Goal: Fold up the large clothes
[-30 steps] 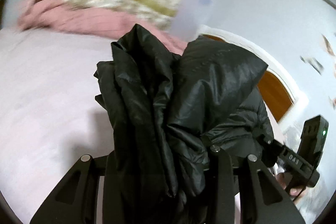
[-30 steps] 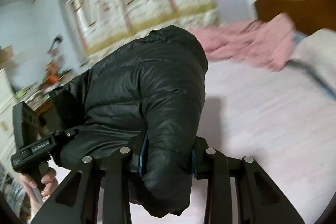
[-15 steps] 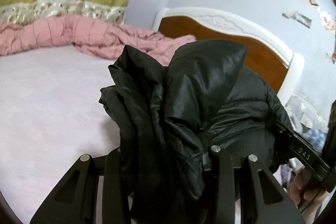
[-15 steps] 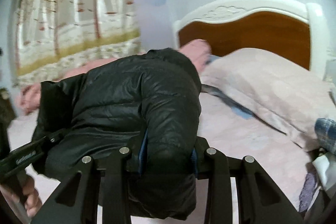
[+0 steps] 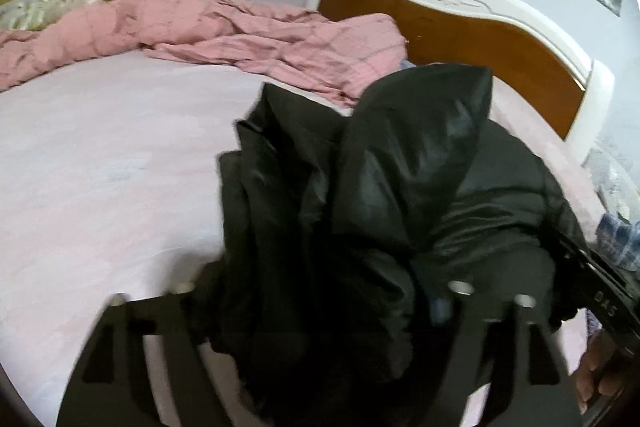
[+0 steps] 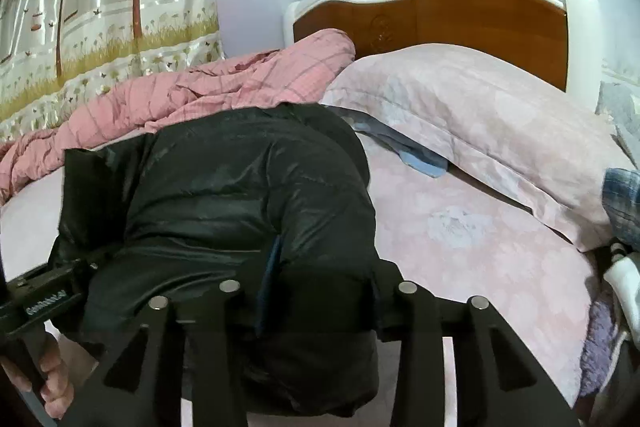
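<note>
Bunched up between two tools, low over the bed (image 5: 100,167): one black puffer jacket (image 5: 400,187), folded into a thick bundle, with its lower edge touching or just above the pale pink sheet; cannot tell which. Left tool (image 5: 320,291): jaws just been opening, now spread wide, with the jacket's folds between the two fingers but the near left finger (image 5: 188,291) clear of the cloth, so no grip. Right tool (image 6: 324,279): jaws just been opening a little, yet closed on a fat roll of the jacket, which fills the whole gap, with the blue pad (image 6: 272,267) pressed into the cloth. Gripped around each tool's handle: one hand apiece, the left hand (image 6: 48,371) low at the edge of the right wrist view, the right hand (image 5: 596,379) low at the edge of the left wrist view. Carried by the bed besides the jacket: one rumpled pink checked quilt (image 5: 260,39) heaped along the far side, well apart from the tools; one pale flowered pillow (image 6: 480,127) up against the headboard (image 6: 440,15), just beside the jacket; one small blue cloth (image 6: 424,161) poking out from under the pillow's near edge. At the far right edge, one piece of blue plaid fabric (image 6: 624,203), only partly in view. Behind the quilt, one shiny curtain (image 6: 100,7) printed with trees and birdcages. Headboard: one, brown wood framed in carved white.
</note>
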